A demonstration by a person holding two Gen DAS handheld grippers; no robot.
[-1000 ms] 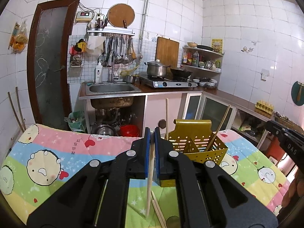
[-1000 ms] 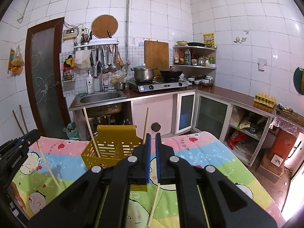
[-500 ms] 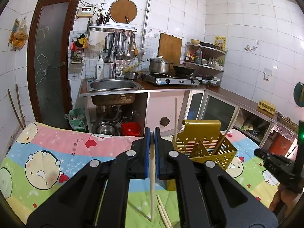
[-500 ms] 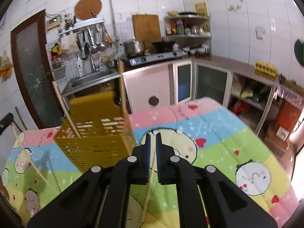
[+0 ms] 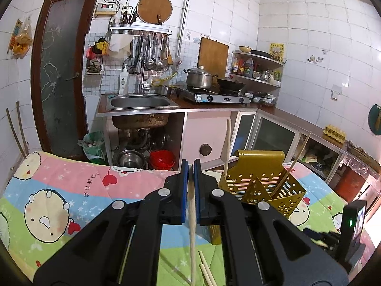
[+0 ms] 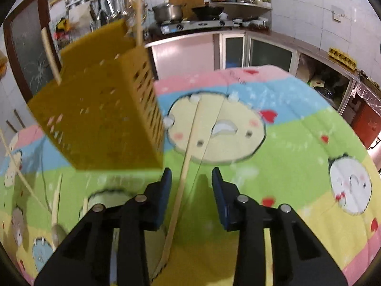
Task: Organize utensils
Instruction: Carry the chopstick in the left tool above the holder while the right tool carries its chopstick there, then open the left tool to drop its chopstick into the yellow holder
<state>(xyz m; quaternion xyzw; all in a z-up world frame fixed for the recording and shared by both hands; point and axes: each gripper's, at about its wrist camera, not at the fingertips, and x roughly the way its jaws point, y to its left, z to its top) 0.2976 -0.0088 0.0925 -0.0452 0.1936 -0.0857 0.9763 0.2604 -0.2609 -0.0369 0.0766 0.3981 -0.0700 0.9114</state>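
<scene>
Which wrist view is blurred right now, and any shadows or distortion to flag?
Left wrist: sharp, fisheye bending the tile lines; left gripper clamps a pale wooden chopstick. Right wrist: motion-smeared, perforated yellow plastic utensil basket soft; open right gripper casts shadows on the cartoon-print cloth.

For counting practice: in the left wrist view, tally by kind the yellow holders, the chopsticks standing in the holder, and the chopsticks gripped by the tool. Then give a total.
Yellow holder: 1
Standing chopsticks, in the holder: 2
Gripped chopstick, in the left tool: 1
Total: 4
</scene>
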